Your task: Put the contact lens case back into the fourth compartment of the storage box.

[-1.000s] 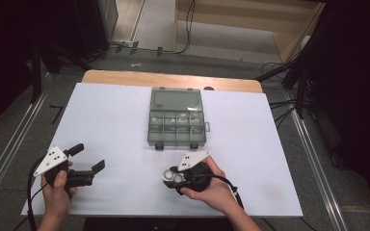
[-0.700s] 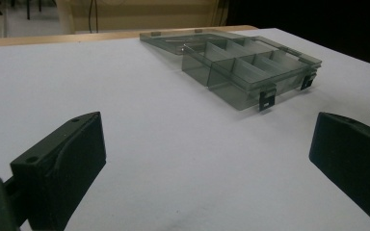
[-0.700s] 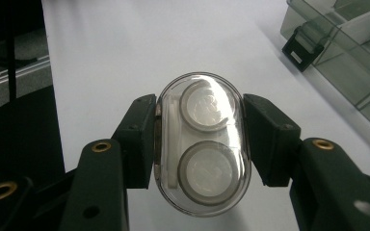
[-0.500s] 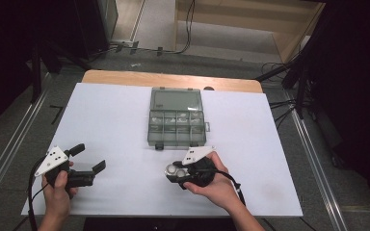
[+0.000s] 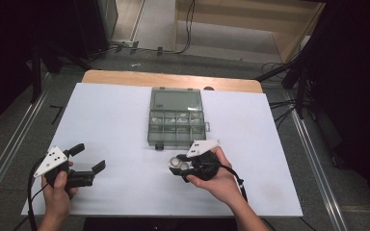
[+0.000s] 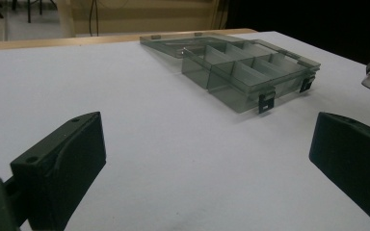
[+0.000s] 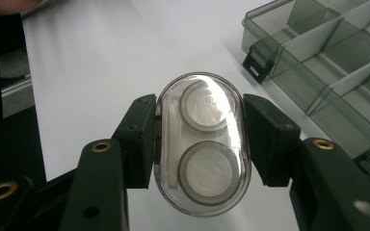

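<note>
right gripper [image 7: 200,144] clamped on clear case [image 7: 200,144] — left gripper [image 5: 87,161] wide open, empty

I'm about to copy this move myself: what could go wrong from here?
The right gripper clamps a smooth, rounded clear capsule only at its sides, so it could slip or twist out. The organizer box lies open close by; a careless swing might knock its latches.

Clear capsule [image 7: 200,144] between fingers [image 7: 137,139]
</note>
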